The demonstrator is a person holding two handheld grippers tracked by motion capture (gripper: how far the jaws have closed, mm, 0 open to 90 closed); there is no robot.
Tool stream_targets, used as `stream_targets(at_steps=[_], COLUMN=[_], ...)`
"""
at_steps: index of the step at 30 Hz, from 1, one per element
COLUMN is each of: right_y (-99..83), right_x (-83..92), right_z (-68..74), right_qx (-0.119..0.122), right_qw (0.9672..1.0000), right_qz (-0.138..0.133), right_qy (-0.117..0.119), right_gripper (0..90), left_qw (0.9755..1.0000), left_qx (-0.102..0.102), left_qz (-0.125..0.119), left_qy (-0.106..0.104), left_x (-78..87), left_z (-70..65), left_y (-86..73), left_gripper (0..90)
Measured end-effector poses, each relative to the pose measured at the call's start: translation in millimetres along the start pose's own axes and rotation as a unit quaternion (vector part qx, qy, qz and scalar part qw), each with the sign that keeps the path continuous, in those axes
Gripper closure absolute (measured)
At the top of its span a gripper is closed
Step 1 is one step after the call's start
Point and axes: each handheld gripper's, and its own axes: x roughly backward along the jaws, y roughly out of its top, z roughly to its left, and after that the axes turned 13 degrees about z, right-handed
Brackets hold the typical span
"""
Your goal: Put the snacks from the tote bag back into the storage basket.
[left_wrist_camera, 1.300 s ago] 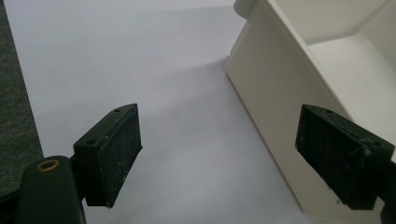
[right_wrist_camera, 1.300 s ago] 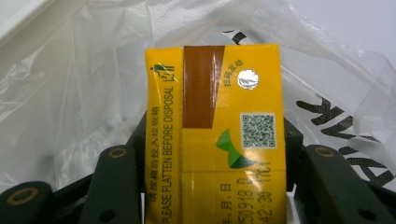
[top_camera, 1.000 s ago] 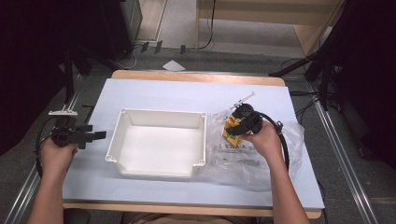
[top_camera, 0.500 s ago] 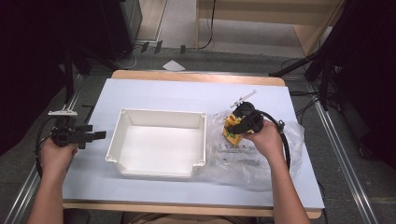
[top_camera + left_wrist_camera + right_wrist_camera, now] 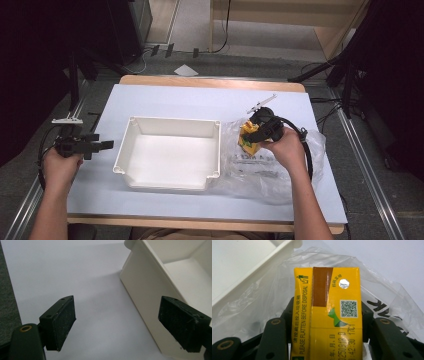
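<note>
Yellow carton (image 5: 328,315) sits clamped between the jaws of our right gripper (image 5: 254,134), just over the clear plastic bag (image 5: 260,167) beside the white tray (image 5: 167,155). We judge the lifting step is in hand; next we carry it left above the tray. Our left gripper (image 5: 125,325) waits wide open, holding nothing, beside the tray.

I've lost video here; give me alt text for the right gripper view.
A yellow drink carton with a brown stripe and QR code sits clamped between the right gripper's black jaws. Under it lies a crumpled clear plastic bag; a white plastic bin fills the upper left.
</note>
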Motion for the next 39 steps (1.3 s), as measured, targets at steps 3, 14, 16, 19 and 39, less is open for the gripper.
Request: stream_targets(at_steps=[3, 14, 16, 19, 39], right_y=[0.2, 0.8, 1.1, 1.7, 7.9], right_x=[3.0, 10.7, 11.8, 14.4, 32.8], right_z=[1.6, 5.0, 6.1, 8.1, 21.6], right_qx=[0.000, 0.003, 0.004, 0.008, 0.030], right_qw=[1.0000, 1.0000, 1.0000, 1.0000, 0.9994], right_qz=[-0.001, -0.003, -0.002, -0.003, -0.015], right_qy=[0.001, 0.001, 0.003, 0.001, 0.000], right_gripper=[52.2, 52.3, 52.3, 52.3, 52.4], left_qw=[1.0000, 1.0000, 1.0000, 1.0000, 1.0000], left_qx=[0.001, 0.002, 0.002, 0.001, 0.000], left_qz=[0.001, 0.001, 0.001, 0.001, 0.001], left_qy=[0.000, 0.000, 0.000, -0.001, -0.001], left_x=[0.3, 0.2, 0.2, 0.1, -0.2], left_z=[0.0, 0.3, 0.1, 0.2, -0.4], left_y=[0.0, -0.1, 0.0, 0.0, 0.4], left_gripper=[15.2, 15.2, 15.2, 15.2, 15.2])
